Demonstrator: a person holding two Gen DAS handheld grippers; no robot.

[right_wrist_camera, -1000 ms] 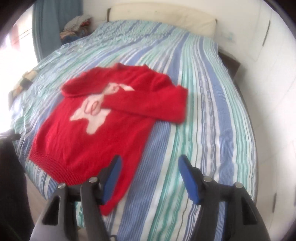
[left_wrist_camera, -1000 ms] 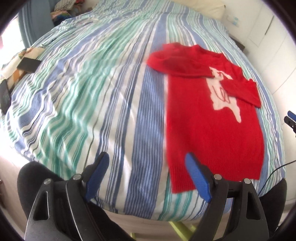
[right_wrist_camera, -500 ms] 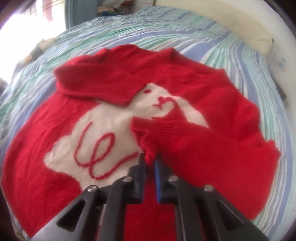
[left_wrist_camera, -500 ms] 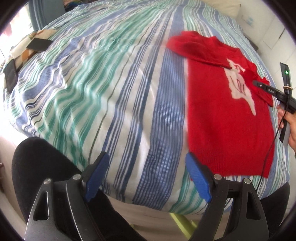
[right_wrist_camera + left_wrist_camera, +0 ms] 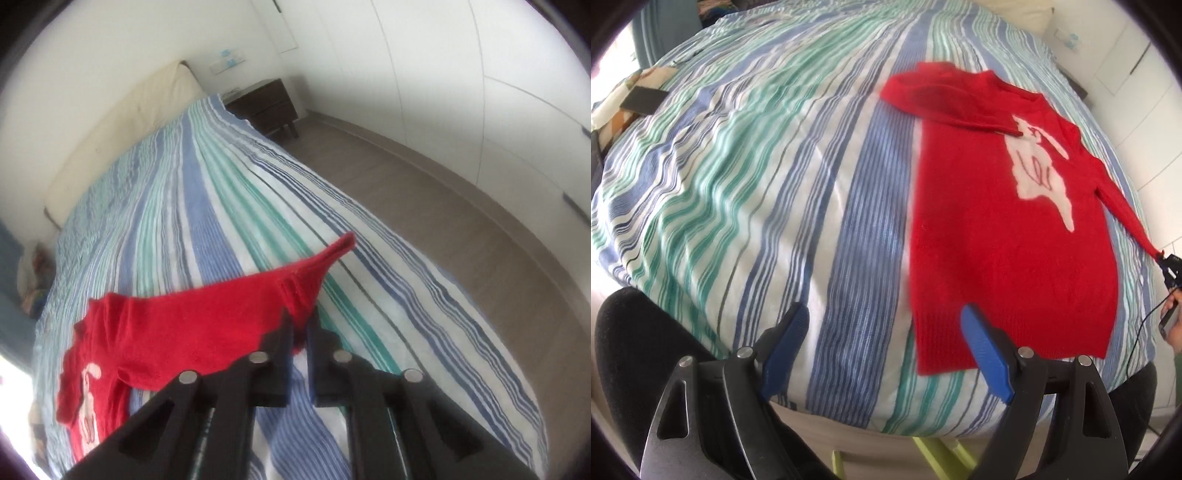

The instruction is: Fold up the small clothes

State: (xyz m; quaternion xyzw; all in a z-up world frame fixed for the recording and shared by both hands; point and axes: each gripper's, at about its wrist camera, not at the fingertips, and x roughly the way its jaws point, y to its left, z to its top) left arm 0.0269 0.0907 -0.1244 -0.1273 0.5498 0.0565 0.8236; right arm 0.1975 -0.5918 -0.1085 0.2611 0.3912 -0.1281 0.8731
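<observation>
Red knit is what you have in hand: your right gripper [image 5: 300,326] has its two fingers drawn together on the cuff of the sweater's sleeve [image 5: 229,314], with only a narrow slot of fabric between them. The cuff end bunches up and pokes out beyond the fingertips. From the fingers, the sleeve runs back and to the left, raised off the striped bed cover [image 5: 207,206], down to the body of the red sweater [image 5: 92,373], which lies low to the left of the fingers with its white animal motif [image 5: 86,391] partly visible. Beyond the fingertips and to their right you have a dark bedside cabinet [image 5: 266,107], with a cream headboard [image 5: 122,129] to their left.

Your left gripper [image 5: 882,354] stands wide open and holds nothing. Its blue-padded fingers [image 5: 988,360] hang over the near edge of the bed. The right-hand finger overlaps the hem of the red sweater [image 5: 1008,240] in the left wrist view; whether it touches the knit cannot be told. The sweater body lies flat ahead and to the right of these fingers, motif [image 5: 1039,173] facing up. One sleeve [image 5: 945,99] is folded across the chest at the far end. The other sleeve [image 5: 1123,206] stretches off to the far right, where the right gripper [image 5: 1169,264] pinches its end at the frame edge.
</observation>
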